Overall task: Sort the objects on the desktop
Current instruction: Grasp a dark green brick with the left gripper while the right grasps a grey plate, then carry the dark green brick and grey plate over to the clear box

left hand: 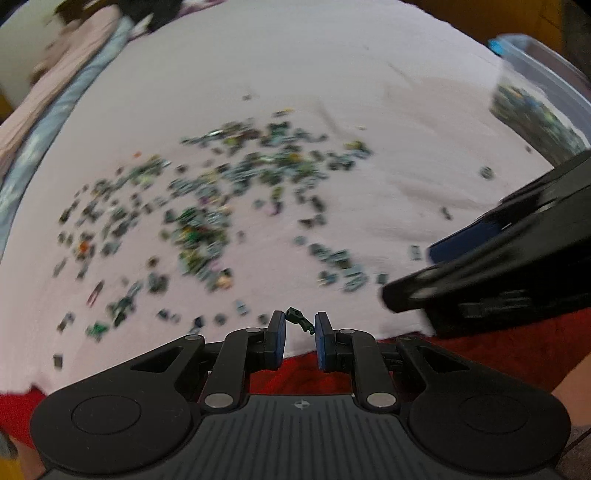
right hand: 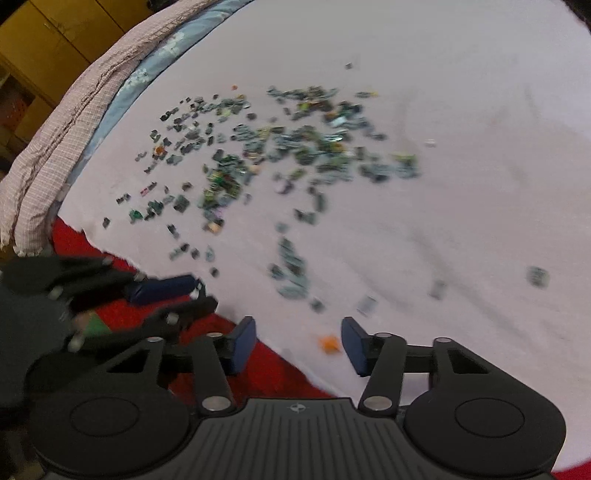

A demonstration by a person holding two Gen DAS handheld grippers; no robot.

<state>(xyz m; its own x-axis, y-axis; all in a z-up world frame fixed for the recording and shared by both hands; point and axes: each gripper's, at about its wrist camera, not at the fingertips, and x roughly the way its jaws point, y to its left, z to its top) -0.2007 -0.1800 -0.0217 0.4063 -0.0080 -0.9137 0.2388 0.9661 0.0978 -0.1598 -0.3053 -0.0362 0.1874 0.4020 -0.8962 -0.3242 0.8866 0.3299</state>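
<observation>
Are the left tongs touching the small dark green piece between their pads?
Touching. In the left wrist view the left tongs hold the small dark green piece pinched between both blue pads, with no gap visible on either side.

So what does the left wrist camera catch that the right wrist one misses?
Only the left view shows the clear bin at the far right, partly filled with small pieces, and a small dark green piece pinched in the left gripper. Only the right view shows an orange piece lying between the open fingers of the right gripper, plus the checked blanket and yellow cabinets. Both show the white sheet, the scattered pile of small pieces, the red cloth at the near edge, and the other gripper.
</observation>
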